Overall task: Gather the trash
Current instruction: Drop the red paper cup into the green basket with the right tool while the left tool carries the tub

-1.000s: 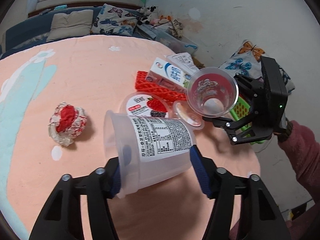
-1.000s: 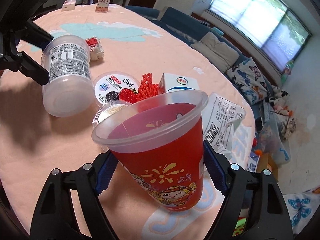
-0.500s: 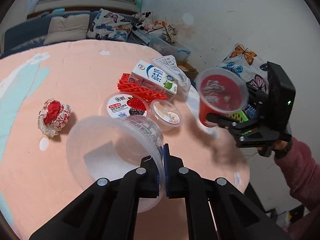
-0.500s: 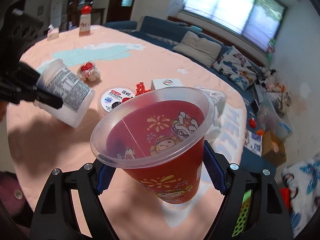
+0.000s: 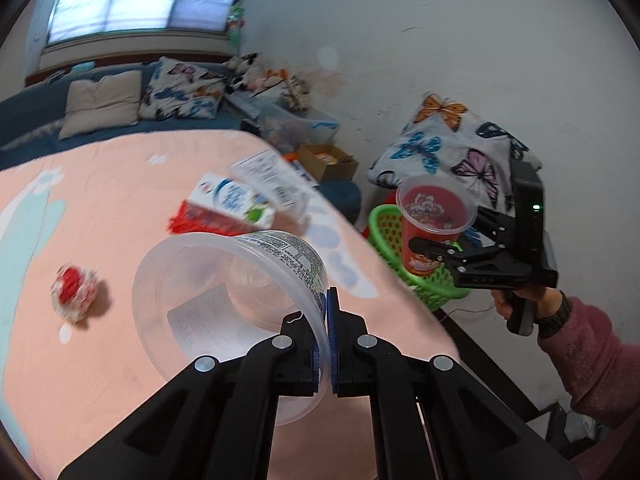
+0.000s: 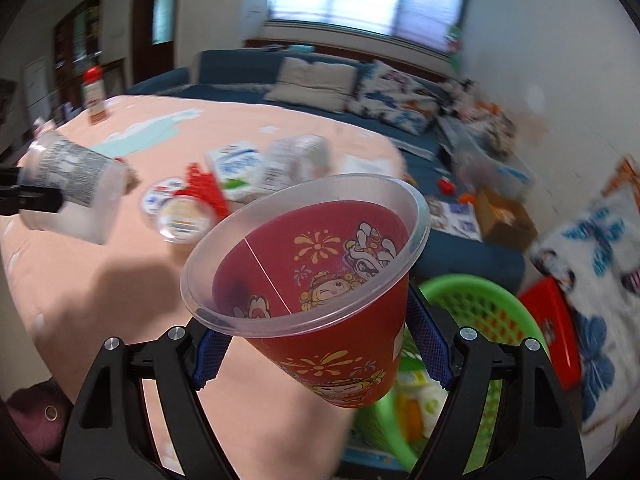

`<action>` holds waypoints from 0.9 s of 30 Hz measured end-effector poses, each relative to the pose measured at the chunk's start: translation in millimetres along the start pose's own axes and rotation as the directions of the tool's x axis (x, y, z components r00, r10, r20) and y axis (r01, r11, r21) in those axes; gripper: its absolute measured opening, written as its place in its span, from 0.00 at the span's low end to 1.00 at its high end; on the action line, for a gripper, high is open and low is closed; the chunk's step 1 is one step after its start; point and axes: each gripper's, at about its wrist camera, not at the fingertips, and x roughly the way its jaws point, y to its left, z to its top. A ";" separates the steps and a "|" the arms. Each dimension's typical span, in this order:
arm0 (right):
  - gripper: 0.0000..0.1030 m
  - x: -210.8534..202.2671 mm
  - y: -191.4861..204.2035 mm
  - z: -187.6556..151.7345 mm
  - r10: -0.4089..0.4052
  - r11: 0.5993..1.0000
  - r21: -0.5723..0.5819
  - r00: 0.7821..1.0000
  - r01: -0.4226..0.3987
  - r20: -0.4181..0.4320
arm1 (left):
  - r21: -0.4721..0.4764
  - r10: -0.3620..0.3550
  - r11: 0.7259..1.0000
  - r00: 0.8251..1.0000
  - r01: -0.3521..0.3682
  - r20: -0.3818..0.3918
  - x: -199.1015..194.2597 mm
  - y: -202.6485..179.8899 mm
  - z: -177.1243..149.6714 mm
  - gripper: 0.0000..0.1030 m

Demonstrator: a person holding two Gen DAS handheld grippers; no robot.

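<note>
Carrying both cups to the green basket (image 6: 480,308), right tongs (image 6: 320,354) clamp the red cup (image 6: 316,292) at its sides, left tongs (image 5: 327,344) pinch the clear tub (image 5: 224,300) by its rim, so release only above the basket.

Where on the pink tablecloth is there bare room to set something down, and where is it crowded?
Bare cloth runs from the crumpled red wrapper toward the camera and the near table edge. The far stretch toward the sofa is bare too. It is crowded where the milk carton, red mesh and lids cluster.
</note>
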 end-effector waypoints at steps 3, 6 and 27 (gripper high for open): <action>0.76 -4.8 -25.4 -11.9 -0.056 0.997 0.047 0.998 0.057 -0.019 | 0.026 -0.025 0.999 1.000 0.025 -0.002 9.4 -14.8 8.1 0.04; 0.76 -4.1 -50.2 -24.7 -0.107 0.989 0.099 0.993 0.112 -0.053 | 0.051 -0.045 0.998 0.999 0.046 -0.012 19.8 -27.9 14.5 0.04; 0.84 7.7 -152.0 -86.5 -0.173 0.909 0.357 0.974 0.216 -0.148 | 0.164 -0.144 0.974 0.986 0.156 -0.080 87.4 -108.3 61.5 0.04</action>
